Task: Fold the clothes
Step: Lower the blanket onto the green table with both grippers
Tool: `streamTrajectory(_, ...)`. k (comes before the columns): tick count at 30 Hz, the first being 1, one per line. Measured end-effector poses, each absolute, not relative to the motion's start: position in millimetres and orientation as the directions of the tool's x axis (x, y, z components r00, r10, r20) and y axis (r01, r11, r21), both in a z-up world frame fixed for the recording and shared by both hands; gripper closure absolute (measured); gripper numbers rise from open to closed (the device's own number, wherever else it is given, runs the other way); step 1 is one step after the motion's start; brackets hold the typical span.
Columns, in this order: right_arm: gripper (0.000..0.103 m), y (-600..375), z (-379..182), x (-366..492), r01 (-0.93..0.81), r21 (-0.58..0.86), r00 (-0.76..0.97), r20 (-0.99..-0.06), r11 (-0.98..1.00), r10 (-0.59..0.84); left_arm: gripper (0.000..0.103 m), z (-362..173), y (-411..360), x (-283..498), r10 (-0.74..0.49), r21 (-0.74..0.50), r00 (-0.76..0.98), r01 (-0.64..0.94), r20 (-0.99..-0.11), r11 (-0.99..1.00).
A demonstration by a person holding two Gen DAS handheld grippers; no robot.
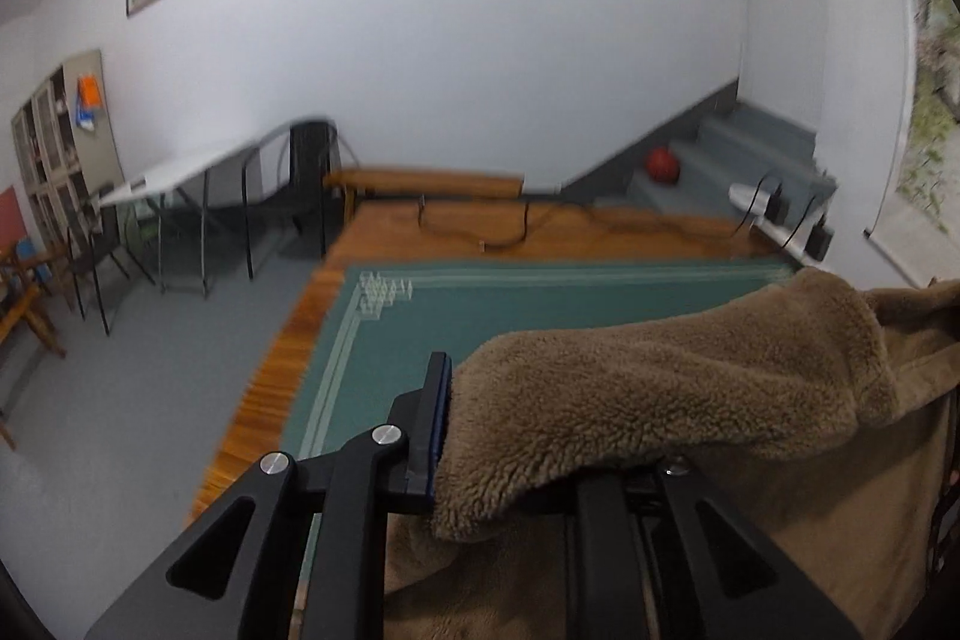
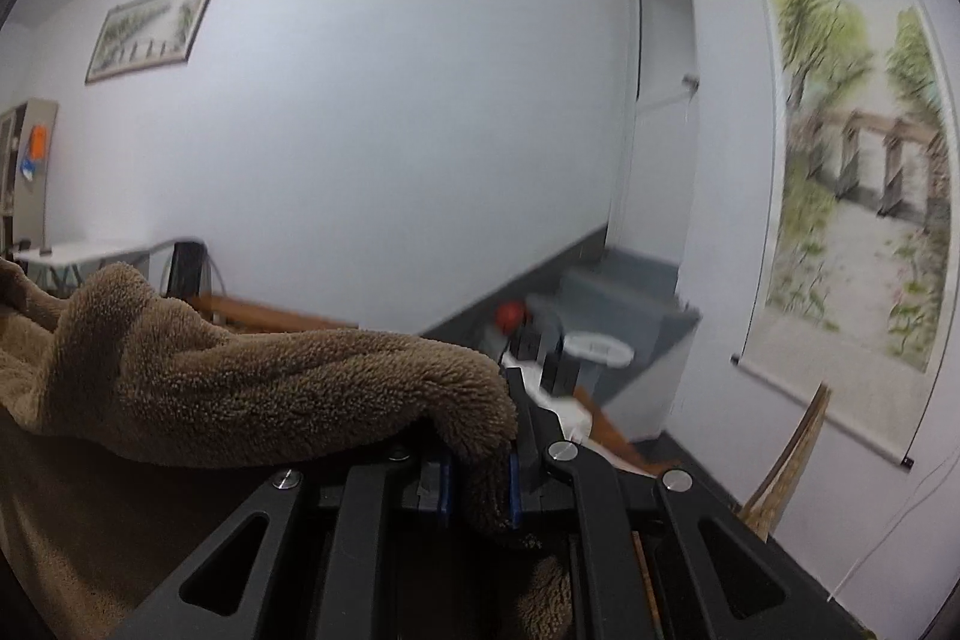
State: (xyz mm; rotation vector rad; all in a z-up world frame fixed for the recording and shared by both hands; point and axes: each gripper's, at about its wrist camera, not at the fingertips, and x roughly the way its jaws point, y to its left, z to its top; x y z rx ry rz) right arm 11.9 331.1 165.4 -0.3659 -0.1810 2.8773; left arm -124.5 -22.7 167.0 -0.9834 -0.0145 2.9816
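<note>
Right gripper (image 2: 480,472) has its two blue pads pinched on a fold of the brown fleece garment (image 2: 270,388), so that side looks solid. The left gripper (image 1: 540,436) is murkier: one finger with its blue pad sticks up at the fleece edge, the other is buried under the pile, so I honestly can't tell whether it's clamped or just draped over. The garment hangs between the two grippers, held up over the green mat (image 1: 384,340) (looks like the wooden table's cover), with a smoother tan side hanging below.

What could go wrong, my guess: thick fleece is bulky, so a shallow pinch could slip out if the two grippers pull apart too hard. If the left one isn't really holding, that corner drops and the whole thing bunches. The black cable (image 1: 498,232) along the far table edge could also snag a swinging hem.

Count: one garment, two grippers, one mat, one red ball (image 1: 663,165) on the steps, two wall paintings in the right view.
</note>
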Motion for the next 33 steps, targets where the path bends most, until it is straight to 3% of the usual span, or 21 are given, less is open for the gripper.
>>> streamTrajectory(5, 0.091, 342, 120, -25, -0.196, -0.164, -0.895, -0.372, -0.967, 0.245, 0.085, 121, -10, -168, 0.002, -0.005, -0.737, 0.001, -0.676, -1.000)
streamTrajectory(12, 0.091, 364, 97, -66, -0.176, -0.206, -0.831, -0.494, -0.963, 0.257, 0.085, 74, -3, -196, -0.018, 0.022, -0.667, 0.003, -0.745, -1.000)
streamTrajectory(22, 0.091, 365, 75, -96, -0.143, -0.234, -0.767, -0.589, -0.962, 0.257, 0.085, 34, 3, -218, -0.046, 0.059, -0.605, -0.001, -0.795, -0.998)
streamTrajectory(33, 0.087, 368, 66, -109, -0.116, -0.281, -0.714, -0.644, -0.953, 0.277, 0.083, 28, 14, -221, -0.107, 0.146, -0.599, -0.016, -0.793, -0.989)
